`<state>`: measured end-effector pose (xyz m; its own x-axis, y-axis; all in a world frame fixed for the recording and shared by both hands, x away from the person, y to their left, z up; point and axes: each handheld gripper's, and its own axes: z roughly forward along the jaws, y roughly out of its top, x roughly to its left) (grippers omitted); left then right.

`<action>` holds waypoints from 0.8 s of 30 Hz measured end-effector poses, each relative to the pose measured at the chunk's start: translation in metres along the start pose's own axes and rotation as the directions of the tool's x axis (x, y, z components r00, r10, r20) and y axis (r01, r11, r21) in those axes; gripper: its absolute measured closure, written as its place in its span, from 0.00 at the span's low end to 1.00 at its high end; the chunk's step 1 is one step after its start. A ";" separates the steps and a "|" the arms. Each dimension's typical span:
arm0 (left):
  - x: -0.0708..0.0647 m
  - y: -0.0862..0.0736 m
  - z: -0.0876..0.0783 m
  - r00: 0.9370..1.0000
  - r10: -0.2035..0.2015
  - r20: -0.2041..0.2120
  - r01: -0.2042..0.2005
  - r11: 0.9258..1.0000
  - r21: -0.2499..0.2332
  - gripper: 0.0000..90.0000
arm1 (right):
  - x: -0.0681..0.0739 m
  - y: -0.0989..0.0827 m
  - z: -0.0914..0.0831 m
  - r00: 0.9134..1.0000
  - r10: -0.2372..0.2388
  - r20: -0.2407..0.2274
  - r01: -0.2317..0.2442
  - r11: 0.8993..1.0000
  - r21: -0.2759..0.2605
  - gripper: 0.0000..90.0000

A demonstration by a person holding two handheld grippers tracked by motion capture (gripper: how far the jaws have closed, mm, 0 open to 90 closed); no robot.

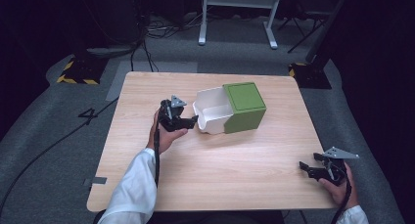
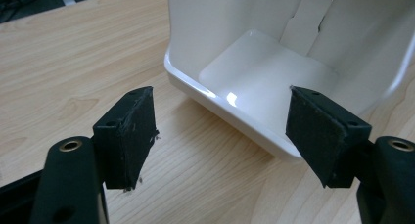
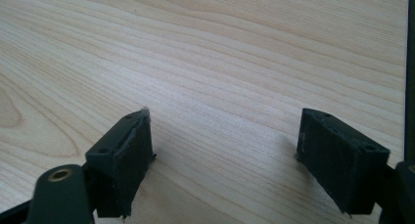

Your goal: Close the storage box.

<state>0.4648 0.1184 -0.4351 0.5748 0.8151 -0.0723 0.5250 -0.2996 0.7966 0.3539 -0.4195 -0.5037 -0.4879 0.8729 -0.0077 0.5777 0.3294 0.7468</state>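
Observation:
A green box (image 1: 244, 105) stands on the wooden table (image 1: 220, 170), with a white drawer (image 1: 211, 114) pulled out of its left side. The drawer (image 2: 254, 82) is empty, its rim just beyond my jaws in the left gripper view. My left gripper (image 1: 192, 120) is held at the drawer's front corner, and in its own view the left gripper (image 2: 222, 111) is open with nothing pressed between the pads. My right gripper (image 1: 309, 161) rests near the table's front right corner. In its own view the right gripper (image 3: 225, 121) is open over bare wood (image 3: 220, 48).
The table edge (image 3: 407, 62) runs close along the right gripper's side. Beyond the table lie grey floor, cables (image 1: 147, 33), yellow-black striped bases (image 1: 78, 72) and the white legs of a desk (image 1: 237, 18).

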 end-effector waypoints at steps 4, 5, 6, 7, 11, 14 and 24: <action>0.000 -0.003 0.014 0.999 -0.039 -0.008 0.039 0.999 0.000 0.28 | 0.000 0.000 0.000 1.000 -0.001 0.000 0.001 1.000 0.000 0.23; 0.000 -0.004 0.018 0.999 -0.050 -0.010 0.050 0.999 0.004 0.28 | 0.000 0.000 0.000 1.000 0.000 0.000 0.000 1.000 0.000 0.23; 0.001 -0.005 0.022 0.998 -0.060 -0.007 0.060 0.998 0.007 0.28 | 0.000 0.000 0.000 1.000 -0.001 0.000 0.001 1.000 0.000 0.23; 0.001 -0.006 0.025 0.998 -0.061 -0.011 0.061 0.998 0.014 0.27 | 0.000 0.000 0.000 1.000 -0.001 0.000 0.001 1.000 0.000 0.23; 0.001 -0.009 0.039 0.997 -0.077 -0.024 0.078 0.996 0.042 0.27 | 0.000 0.000 0.000 1.000 -0.002 -0.001 0.002 1.000 0.000 0.23; 0.002 -0.012 0.048 0.994 -0.111 0.005 0.111 0.993 0.048 0.27 | 0.000 0.000 0.000 1.000 -0.002 -0.001 0.002 1.000 0.000 0.23; -0.002 -0.010 0.064 0.990 -0.138 0.039 0.136 0.990 0.034 0.50 | 0.000 0.000 0.000 1.000 -0.004 -0.002 0.004 1.000 0.001 0.23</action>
<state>0.4985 0.0884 -0.4815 0.5211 0.8286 -0.2047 0.6193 -0.2021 0.7587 0.3537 -0.4192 -0.5036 -0.4916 0.8708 -0.0091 0.5762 0.3330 0.7464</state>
